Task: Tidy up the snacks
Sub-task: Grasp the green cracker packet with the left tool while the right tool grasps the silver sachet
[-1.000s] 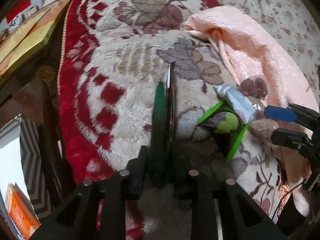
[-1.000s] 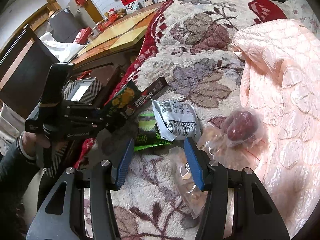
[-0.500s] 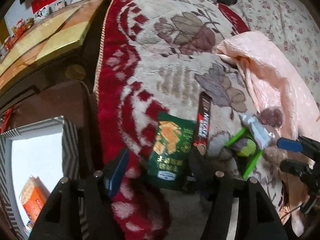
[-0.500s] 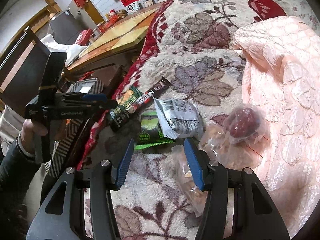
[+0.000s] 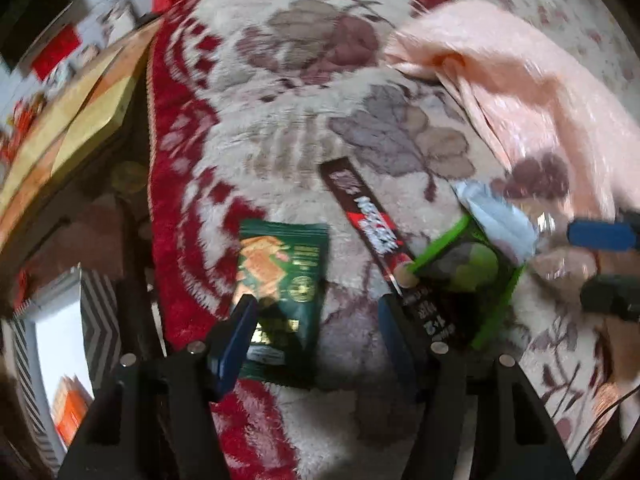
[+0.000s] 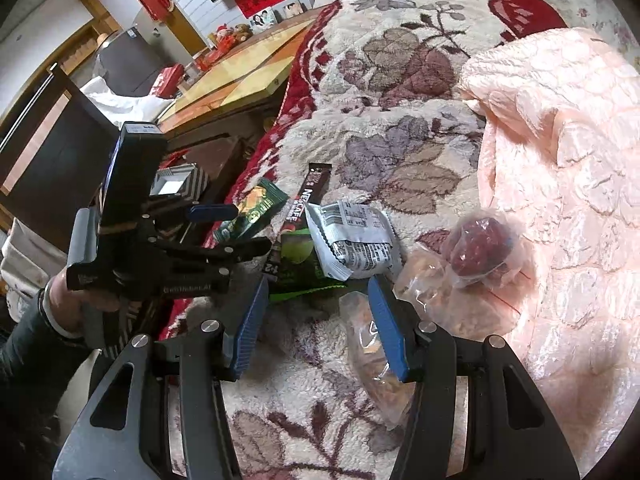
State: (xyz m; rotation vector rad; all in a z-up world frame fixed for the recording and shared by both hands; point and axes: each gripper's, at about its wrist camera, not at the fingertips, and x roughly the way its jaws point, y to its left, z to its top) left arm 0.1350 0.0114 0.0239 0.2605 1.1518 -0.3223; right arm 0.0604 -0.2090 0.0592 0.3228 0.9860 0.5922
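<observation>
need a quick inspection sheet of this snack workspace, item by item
surface: floral plush blanket, pink quilt on its right.
job's things: green cracker packet, Nescafe stick, grey wrapper over a lime green packet, bagged red dates, clear snack bag.
clutter: nothing seen.
grippers: left gripper and right gripper open, empty.
cables: thin wire.
surroundings: wooden table, striped box.
</observation>
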